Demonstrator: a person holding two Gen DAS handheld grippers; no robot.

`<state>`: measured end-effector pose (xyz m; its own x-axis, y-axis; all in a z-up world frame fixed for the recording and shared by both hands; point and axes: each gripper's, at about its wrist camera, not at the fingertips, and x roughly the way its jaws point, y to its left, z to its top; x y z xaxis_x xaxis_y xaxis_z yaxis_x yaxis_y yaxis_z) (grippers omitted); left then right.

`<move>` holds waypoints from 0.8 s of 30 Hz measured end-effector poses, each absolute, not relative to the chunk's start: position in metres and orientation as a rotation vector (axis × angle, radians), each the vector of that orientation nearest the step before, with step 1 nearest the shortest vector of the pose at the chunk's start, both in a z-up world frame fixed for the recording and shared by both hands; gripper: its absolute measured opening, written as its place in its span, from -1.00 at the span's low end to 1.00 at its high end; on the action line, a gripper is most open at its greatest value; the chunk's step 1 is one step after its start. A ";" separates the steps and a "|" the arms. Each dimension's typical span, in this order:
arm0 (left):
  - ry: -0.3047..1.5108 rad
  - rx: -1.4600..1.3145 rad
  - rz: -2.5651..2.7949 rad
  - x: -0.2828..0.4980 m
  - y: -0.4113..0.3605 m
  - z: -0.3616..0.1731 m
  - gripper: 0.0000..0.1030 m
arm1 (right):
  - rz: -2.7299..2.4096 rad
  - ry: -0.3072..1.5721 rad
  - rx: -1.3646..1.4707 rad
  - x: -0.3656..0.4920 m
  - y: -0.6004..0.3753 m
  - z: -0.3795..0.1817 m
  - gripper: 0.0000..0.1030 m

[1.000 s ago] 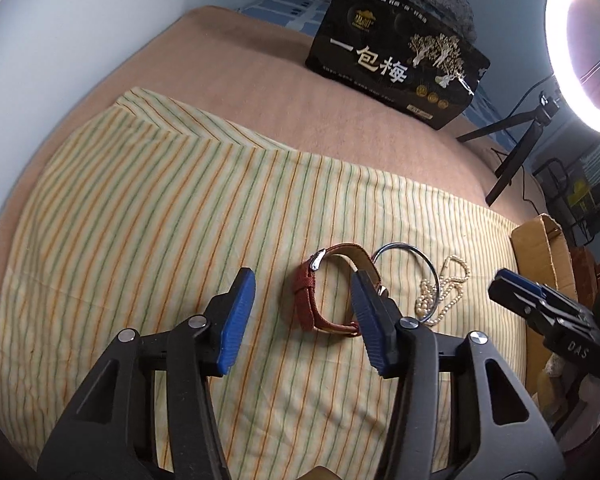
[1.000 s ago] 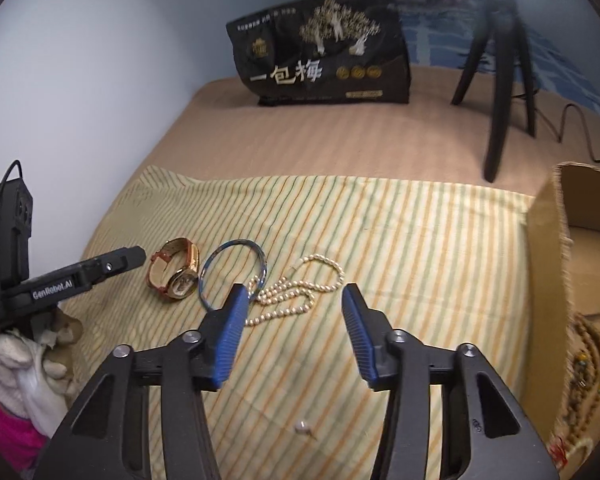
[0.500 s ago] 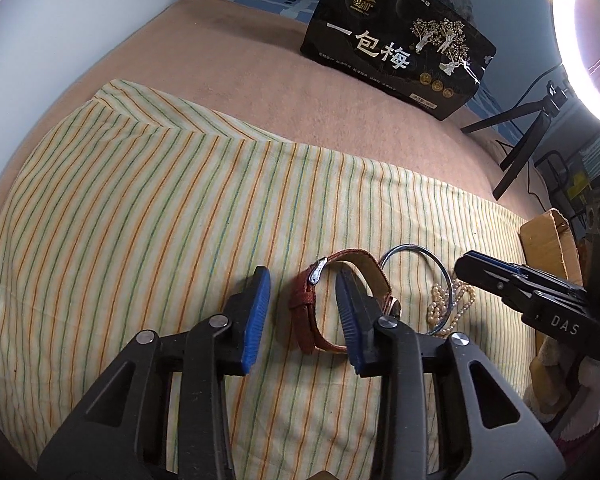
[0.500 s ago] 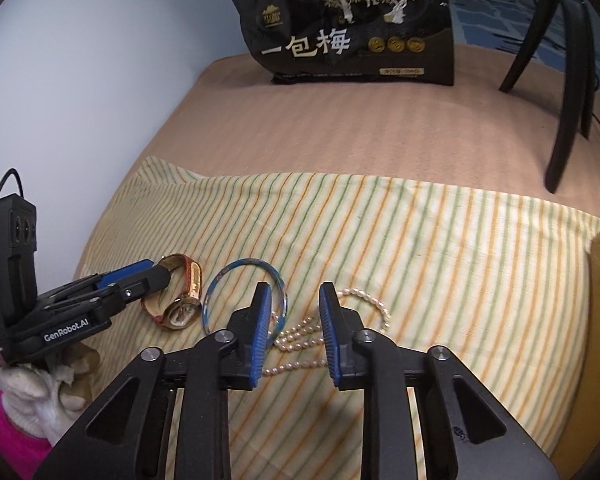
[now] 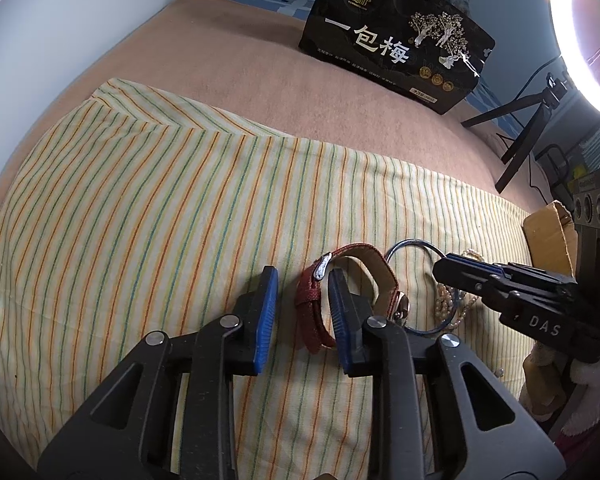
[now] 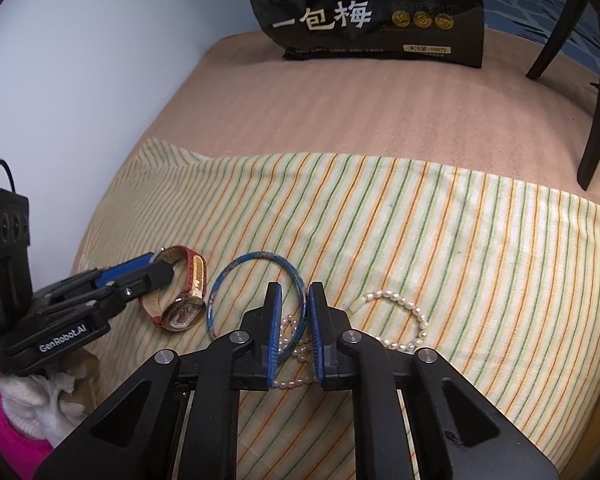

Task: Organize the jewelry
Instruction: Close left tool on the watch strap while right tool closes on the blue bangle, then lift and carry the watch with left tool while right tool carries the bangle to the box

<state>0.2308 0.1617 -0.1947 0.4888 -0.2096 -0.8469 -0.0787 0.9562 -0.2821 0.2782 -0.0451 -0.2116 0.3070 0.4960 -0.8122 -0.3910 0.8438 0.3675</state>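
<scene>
Red woven strap of the watch (image 5: 314, 312) is bracketed by the left claw (image 5: 302, 314), whose jaws have just been closing and seem not yet pressed on it, so the limp band may be pushed aside on the soft striped cloth (image 5: 148, 216). The thin, rigid blue bangle (image 6: 252, 292) lies between the narrowing jaws of the right claw (image 6: 294, 326); whether it is pinched cannot be told, and the loose pearl strand (image 6: 396, 320) just beneath may be snagged.
</scene>
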 end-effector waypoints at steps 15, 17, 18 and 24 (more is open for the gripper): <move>1.049 -0.282 -0.064 0.226 0.161 -0.195 -0.83 | 0.574 1.076 0.103 0.272 -0.040 -0.211 -0.94; 1.045 -0.285 -0.060 0.224 0.162 -0.194 -0.83 | 0.580 1.065 0.109 0.270 -0.041 -0.207 -0.94; 1.044 -0.285 -0.059 0.223 0.162 -0.193 -0.83 | 0.582 1.055 0.113 0.269 -0.041 -0.204 -0.94; 1.032 -0.282 -0.047 0.215 0.164 -0.185 -0.83 | 0.581 1.007 0.111 0.261 -0.047 -0.189 -0.95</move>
<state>0.2147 0.1639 -0.1855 0.5151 -0.1708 -0.8399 -0.0931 0.9630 -0.2530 0.2613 -0.0470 -0.1890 0.3976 0.5077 -0.7643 -0.4081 0.8439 0.3483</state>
